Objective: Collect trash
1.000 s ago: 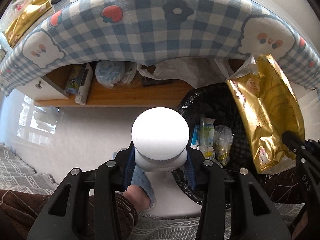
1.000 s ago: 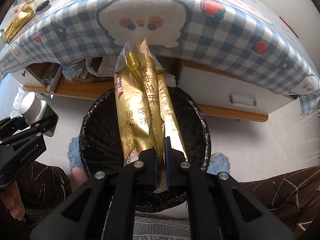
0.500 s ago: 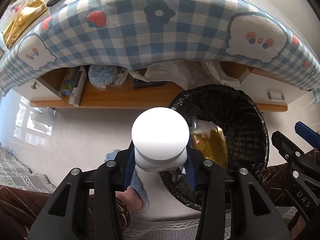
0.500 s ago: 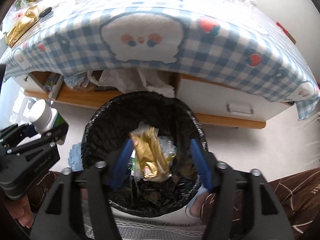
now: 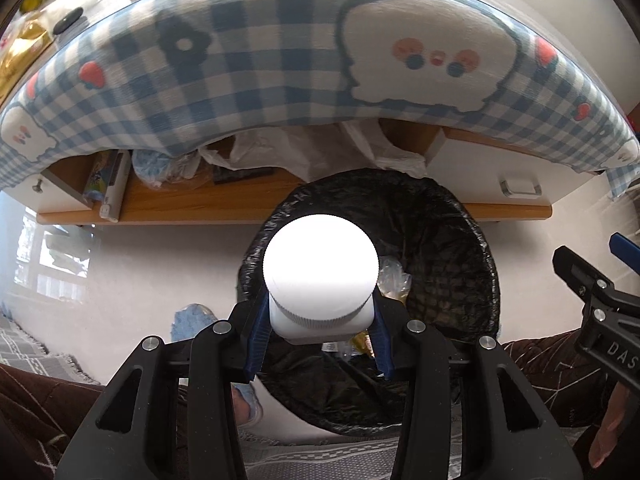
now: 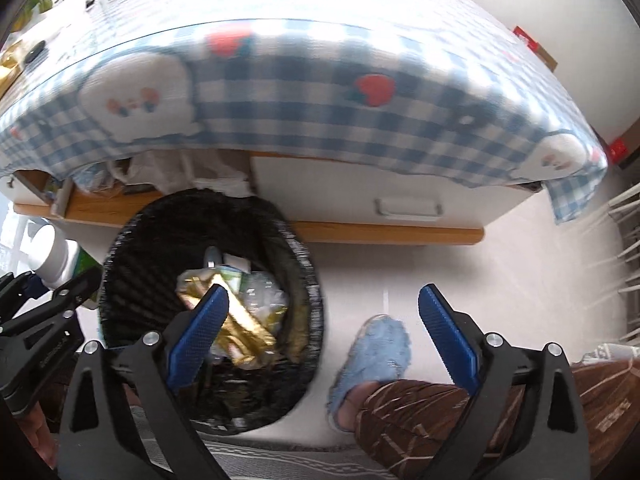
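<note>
Left gripper (image 5: 320, 344) is clamping white-capped bottle (image 5: 320, 276), cap forward, directly over trash bin (image 5: 486, 264).
Right gripper (image 6: 320, 332) is gaping wide, empty, off beside the bin.

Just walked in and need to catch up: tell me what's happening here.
A person is collecting trash with two handheld grippers. The left gripper is shut on a white-capped bottle, held over the black-lined trash bin. The right gripper is open and holds nothing; a gold wrapper lies inside the bin among other trash.
</note>
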Demonstrator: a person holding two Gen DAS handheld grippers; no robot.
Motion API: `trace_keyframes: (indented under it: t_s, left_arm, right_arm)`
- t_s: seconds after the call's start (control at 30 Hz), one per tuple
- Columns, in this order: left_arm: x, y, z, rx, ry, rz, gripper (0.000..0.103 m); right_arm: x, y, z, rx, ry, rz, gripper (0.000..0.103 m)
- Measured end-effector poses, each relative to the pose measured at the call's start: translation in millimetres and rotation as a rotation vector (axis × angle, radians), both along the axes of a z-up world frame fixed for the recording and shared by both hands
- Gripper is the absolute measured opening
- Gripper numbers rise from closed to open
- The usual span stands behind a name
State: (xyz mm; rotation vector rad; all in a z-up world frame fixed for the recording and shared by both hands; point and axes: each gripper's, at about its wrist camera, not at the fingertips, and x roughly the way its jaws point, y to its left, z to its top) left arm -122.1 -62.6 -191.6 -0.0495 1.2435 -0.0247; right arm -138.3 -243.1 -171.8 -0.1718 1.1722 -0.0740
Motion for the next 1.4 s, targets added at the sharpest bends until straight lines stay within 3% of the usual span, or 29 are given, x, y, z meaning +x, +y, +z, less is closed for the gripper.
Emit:
trace_keyframes:
  t_s: [0.4, 0.83, 0.9, 1.03, 1.17, 1.3, 1.4]
  left_arm:
    - [9, -47, -9, -0.006, 0.015, -0.069, 0.042]
    - [14, -71, -18, -0.015, 0.003, -0.108, 0.043]
    - [14, -69, -17, -0.013, -0.001, -0.102, 0.047]
    - [15, -58, -13, 0.000, -0.013, -0.074, 0.071]
    - [16, -35, -1, 0.027, -0.041, -0.031, 0.088]
    - [17, -3, 29, 0.006, -0.100, 0.050, 0.097]
    - [14, 16, 55, 0.016, -0.149, 0.087, 0.097]
  right_arm:
    - [8, -46, 9, -0.043, -0.010, -0.070, 0.094]
    - [8, -59, 6, -0.047, 0.005, -0.101, 0.094]
    - [8, -59, 5, -0.040, 0.006, -0.104, 0.094]
    - [8, -53, 2, -0.022, 0.007, -0.098, 0.094]
    - [9, -40, 5, 0.006, -0.007, -0.069, 0.094]
    - [9, -26, 16, 0.051, -0.039, -0.044, 0.094]
    - [9, -14, 30, 0.084, -0.072, -0.022, 0.094]
